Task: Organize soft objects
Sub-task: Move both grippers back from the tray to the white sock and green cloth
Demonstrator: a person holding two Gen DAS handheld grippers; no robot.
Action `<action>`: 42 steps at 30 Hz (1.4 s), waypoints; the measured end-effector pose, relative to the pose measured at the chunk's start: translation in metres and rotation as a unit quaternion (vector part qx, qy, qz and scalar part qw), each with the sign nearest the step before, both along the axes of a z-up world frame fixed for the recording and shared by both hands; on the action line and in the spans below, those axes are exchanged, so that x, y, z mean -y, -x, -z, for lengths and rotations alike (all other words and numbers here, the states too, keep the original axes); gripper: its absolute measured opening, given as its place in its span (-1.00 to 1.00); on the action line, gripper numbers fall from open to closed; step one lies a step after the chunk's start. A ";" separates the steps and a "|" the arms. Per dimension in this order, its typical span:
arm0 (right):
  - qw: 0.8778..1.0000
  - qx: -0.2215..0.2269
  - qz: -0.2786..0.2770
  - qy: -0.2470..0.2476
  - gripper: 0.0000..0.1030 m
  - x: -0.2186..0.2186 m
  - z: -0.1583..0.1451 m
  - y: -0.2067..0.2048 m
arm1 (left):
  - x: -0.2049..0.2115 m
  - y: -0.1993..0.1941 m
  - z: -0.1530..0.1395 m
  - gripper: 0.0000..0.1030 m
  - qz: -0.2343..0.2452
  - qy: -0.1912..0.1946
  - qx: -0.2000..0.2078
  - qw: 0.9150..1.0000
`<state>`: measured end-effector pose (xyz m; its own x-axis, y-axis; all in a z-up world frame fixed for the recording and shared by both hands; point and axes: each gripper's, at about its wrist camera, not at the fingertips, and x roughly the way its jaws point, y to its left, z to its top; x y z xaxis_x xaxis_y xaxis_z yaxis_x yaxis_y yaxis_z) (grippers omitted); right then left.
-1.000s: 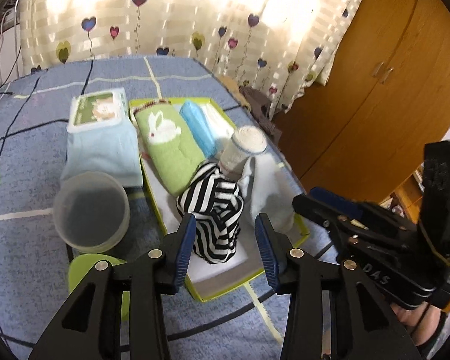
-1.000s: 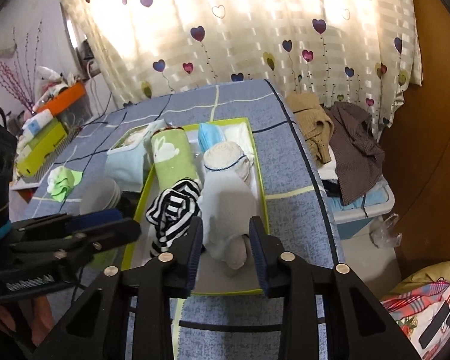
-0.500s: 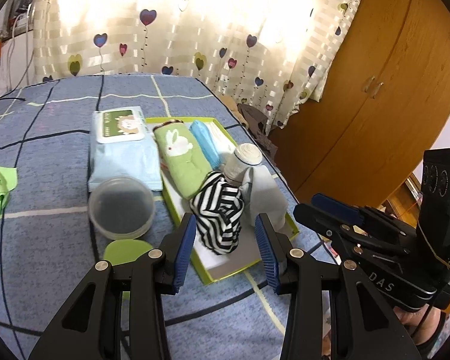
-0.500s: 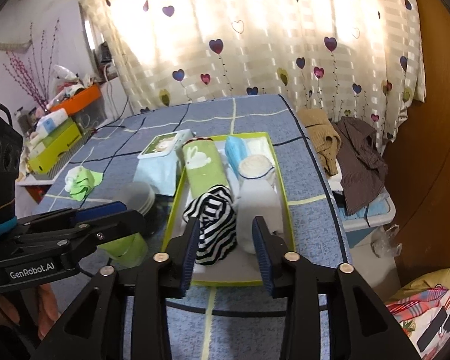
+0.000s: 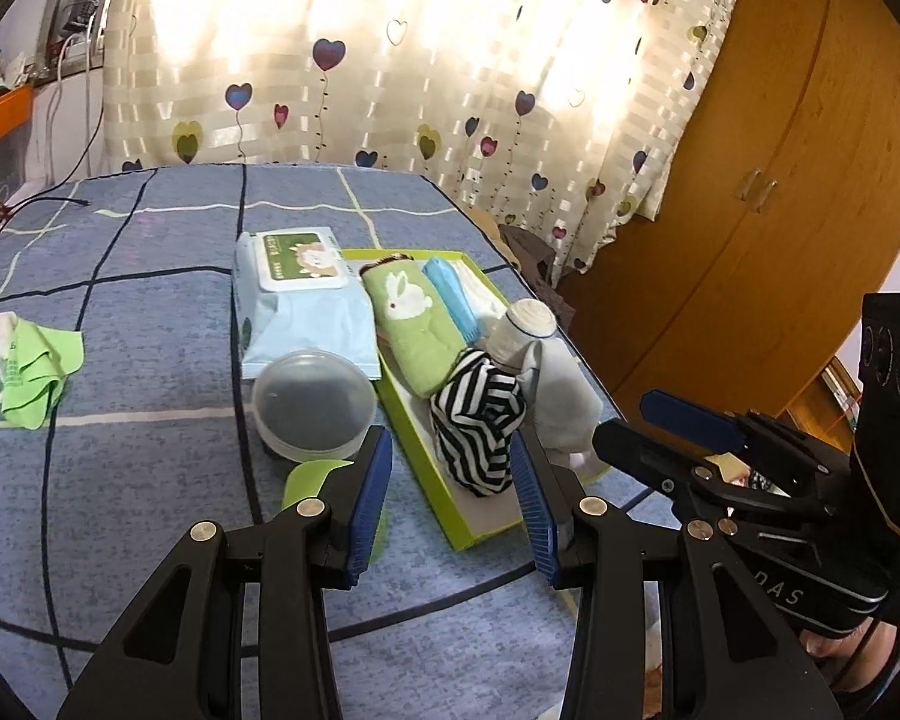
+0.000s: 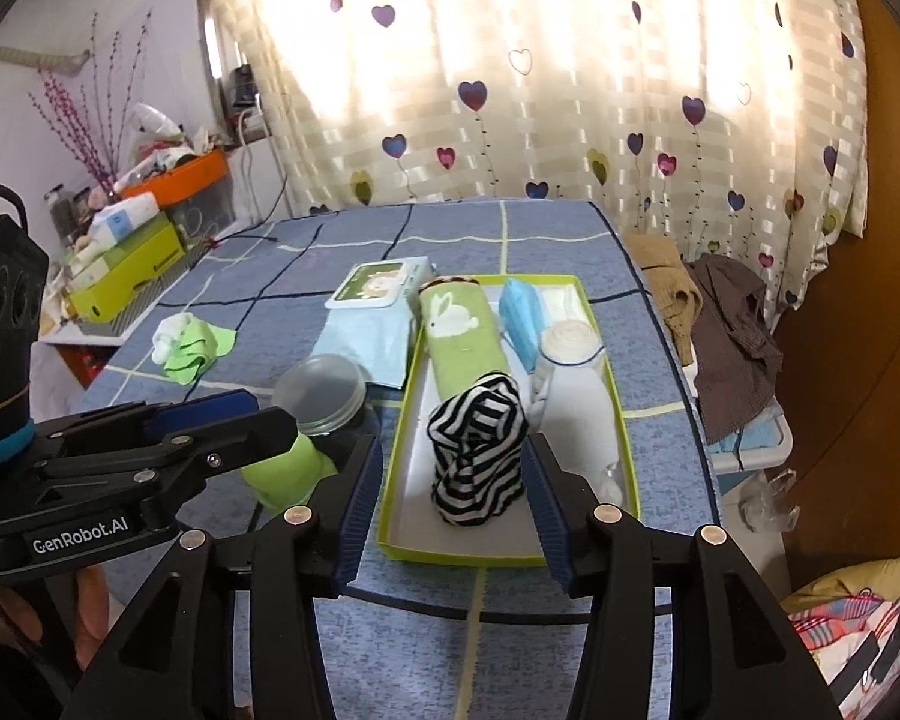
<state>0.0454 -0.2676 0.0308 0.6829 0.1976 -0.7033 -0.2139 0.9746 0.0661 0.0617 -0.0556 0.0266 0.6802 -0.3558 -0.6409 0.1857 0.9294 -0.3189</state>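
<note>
A green-rimmed tray (image 6: 510, 553) holds a green rabbit towel roll (image 6: 459, 336), a blue folded piece (image 6: 522, 321), a white sock roll (image 6: 576, 396) and a black-and-white striped roll (image 6: 477, 450). The same tray (image 5: 417, 450), striped roll (image 5: 480, 426) and white sock roll (image 5: 561, 390) appear in the left wrist view. My right gripper (image 6: 450, 480) hangs before the tray's near end. Its jaws are opening and grip nothing. My left gripper (image 5: 450, 480) is open and empty, back from the tray. Each gripper shows in the other's view: left gripper (image 6: 252, 414), right gripper (image 5: 630, 429).
A wet-wipes pack (image 5: 297, 300), a lidded plastic tub (image 5: 312, 402) and a green cup (image 6: 288, 468) sit left of the tray. A green cloth with a white sock (image 5: 24, 360) lies far left. Clothes (image 6: 726, 324) pile beyond the right edge, by a wooden wardrobe (image 5: 780, 180).
The right gripper let go of the white sock roll, widened its jaws and drew back and up. The left gripper also pulled back from the tray, still open.
</note>
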 end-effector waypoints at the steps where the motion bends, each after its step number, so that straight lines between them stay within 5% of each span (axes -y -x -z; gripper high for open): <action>1: 1.000 0.000 -0.001 0.001 -0.08 -0.002 0.000 0.000 | -0.001 0.000 0.000 -0.18 -0.002 0.000 0.001 1.000; 20: 0.999 -0.006 -0.034 0.002 -0.07 -0.032 0.000 -0.014 | -0.040 0.002 0.005 -0.18 -0.047 0.005 -0.003 0.999; 42: 0.986 -0.034 -0.164 0.005 0.08 -0.171 0.016 -0.072 | -0.182 0.012 0.025 -0.18 -0.196 0.008 -0.014 0.980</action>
